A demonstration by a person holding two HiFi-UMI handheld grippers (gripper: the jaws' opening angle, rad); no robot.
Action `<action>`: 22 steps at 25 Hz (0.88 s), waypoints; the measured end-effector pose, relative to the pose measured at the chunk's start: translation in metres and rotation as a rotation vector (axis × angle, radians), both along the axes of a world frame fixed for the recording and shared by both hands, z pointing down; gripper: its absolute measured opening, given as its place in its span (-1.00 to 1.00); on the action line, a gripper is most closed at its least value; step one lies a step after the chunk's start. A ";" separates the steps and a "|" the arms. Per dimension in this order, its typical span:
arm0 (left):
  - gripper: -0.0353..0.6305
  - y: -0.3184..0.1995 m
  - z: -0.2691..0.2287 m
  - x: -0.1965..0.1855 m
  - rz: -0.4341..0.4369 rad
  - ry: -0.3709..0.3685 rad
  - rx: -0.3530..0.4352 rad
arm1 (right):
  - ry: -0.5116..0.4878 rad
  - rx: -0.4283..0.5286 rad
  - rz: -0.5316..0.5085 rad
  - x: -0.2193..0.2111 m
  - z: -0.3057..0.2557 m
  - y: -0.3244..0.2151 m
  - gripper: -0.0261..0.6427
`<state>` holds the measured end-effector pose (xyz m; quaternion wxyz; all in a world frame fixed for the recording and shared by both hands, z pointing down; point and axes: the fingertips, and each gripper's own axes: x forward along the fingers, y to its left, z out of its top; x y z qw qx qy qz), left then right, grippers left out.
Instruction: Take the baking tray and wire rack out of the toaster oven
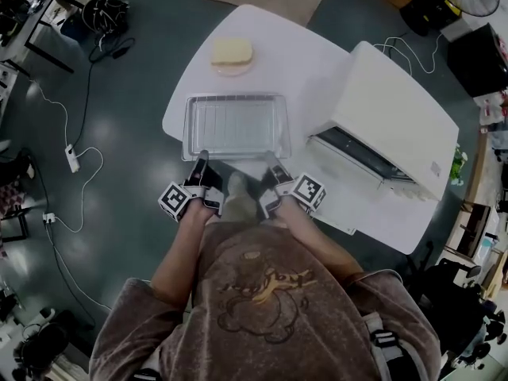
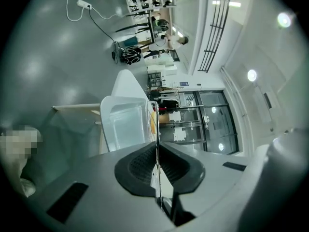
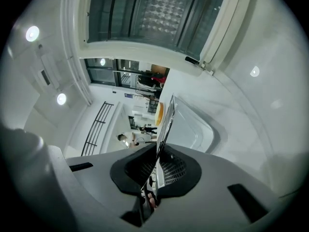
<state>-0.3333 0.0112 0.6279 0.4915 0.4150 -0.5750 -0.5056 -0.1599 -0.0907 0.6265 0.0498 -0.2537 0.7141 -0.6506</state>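
L gripper (image 1: pixel 201 163) & R gripper (image 1: pixel 274 166) clamped on baking tray (image 1: pixel 191 125) near rim; thin stiff metal, prob light, slick, so hold level.

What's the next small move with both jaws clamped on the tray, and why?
Probably set the tray flat on the table, then let go. The left gripper and right gripper are each shut on its near rim, it is clear of the oven, and I can't tell whether it rests yet.
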 end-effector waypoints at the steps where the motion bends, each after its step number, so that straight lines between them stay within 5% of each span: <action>1: -0.87 -0.001 0.001 -0.001 0.008 0.002 -0.005 | 0.001 -0.001 0.006 -0.001 0.001 -0.002 -0.88; 4: -0.80 -0.006 0.003 0.001 0.045 0.015 -0.004 | 0.006 -0.005 0.020 -0.002 0.004 -0.007 -0.89; 6: -0.49 -0.007 0.004 0.003 0.070 0.022 -0.003 | 0.013 -0.006 0.022 -0.002 0.008 -0.009 -0.89; 9: -0.45 -0.002 0.010 0.010 0.100 0.025 -0.045 | 0.018 -0.016 0.028 -0.002 0.012 -0.010 -0.89; 14: -0.54 0.011 0.025 0.024 0.131 0.033 -0.124 | 0.027 -0.028 0.003 -0.003 0.019 -0.004 -0.89; 17: -0.81 0.011 0.028 0.026 0.136 0.040 -0.132 | 0.039 -0.033 -0.028 -0.003 0.024 0.002 -0.89; 22: -0.86 0.020 0.037 0.026 0.135 0.044 -0.144 | 0.066 -0.072 -0.087 -0.004 0.033 0.012 -0.87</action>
